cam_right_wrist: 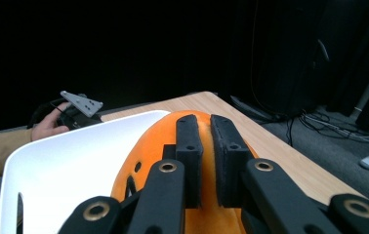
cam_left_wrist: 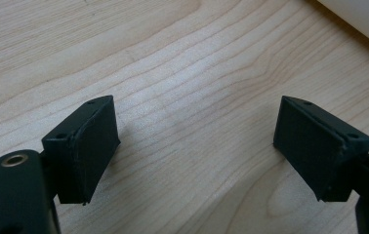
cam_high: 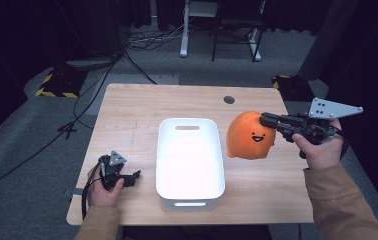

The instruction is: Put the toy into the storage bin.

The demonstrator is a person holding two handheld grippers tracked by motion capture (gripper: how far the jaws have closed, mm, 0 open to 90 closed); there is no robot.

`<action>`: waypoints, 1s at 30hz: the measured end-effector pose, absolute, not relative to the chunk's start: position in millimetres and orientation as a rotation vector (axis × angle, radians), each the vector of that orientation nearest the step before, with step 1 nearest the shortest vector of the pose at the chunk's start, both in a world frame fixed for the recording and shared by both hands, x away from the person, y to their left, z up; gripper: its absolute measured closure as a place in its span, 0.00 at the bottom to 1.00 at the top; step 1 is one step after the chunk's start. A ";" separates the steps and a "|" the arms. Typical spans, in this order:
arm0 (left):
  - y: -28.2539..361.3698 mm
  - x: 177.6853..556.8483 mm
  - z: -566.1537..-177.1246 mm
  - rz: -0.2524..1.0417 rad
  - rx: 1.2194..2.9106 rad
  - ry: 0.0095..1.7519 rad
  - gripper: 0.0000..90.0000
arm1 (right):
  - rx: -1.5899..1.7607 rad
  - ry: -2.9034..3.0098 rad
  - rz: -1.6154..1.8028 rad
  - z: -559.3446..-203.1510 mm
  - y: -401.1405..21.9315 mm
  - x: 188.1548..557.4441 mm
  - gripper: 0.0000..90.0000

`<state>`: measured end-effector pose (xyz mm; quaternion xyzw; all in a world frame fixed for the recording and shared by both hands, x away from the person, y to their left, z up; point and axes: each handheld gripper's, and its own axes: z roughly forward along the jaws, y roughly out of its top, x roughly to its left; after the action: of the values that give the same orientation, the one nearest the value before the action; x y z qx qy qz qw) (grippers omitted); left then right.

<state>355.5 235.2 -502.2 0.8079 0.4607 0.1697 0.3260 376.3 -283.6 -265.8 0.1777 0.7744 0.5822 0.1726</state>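
High view: the right hand [cam_high: 321,146] comes in from the lower right in a tan sleeve and holds the right tool [cam_high: 266,119] raised above the bench [cam_high: 127,107], pointing left, its grey three-cornered plate uppermost. Its jaws are pinched nearly together on the top of an orange plush toy [cam_high: 249,137] with a small smiling face — the toy hangs just right of the white bin [cam_high: 189,162], near the bin's far right corner, and seems lifted off the wood, though the contact underneath cannot be made out. The left hand [cam_high: 104,190] rests low at the near left of the bench, well apart from the bin, with the left tool [cam_high: 133,176] pointing right toward it.

In the left gripper view the left tool [cam_left_wrist: 194,148] stands wide open, nothing between its jaws but bare wood grain; a white edge of the bin is cut off at the top right corner. In the right gripper view the right tool [cam_right_wrist: 206,161] grips a ridge of orange fabric, a narrow strip of it showing between the jaws; most of the toy is hidden beneath the tool's arms. Beyond lie the bin's white interior and the other hand — the room behind is too dark to read. No writing or label is legible anywhere.
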 end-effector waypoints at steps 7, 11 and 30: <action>234.9 355.4 -502.6 0.445 2.114 1.208 0.19 | 0.457 2.208 1.689 -256.0 -268.7 371.3 0.92; 234.9 355.4 -502.6 0.444 2.113 1.208 0.19 | 0.425 2.212 1.707 -251.5 -253.8 367.5 0.92; 234.8 355.4 -502.6 0.445 2.114 1.208 0.19 | 0.318 2.271 1.725 -247.4 -193.4 355.6 0.92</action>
<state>355.4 234.8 -502.6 0.8071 0.4611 0.1700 0.3272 355.6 -193.4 -247.4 0.1097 0.7841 0.5956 0.1353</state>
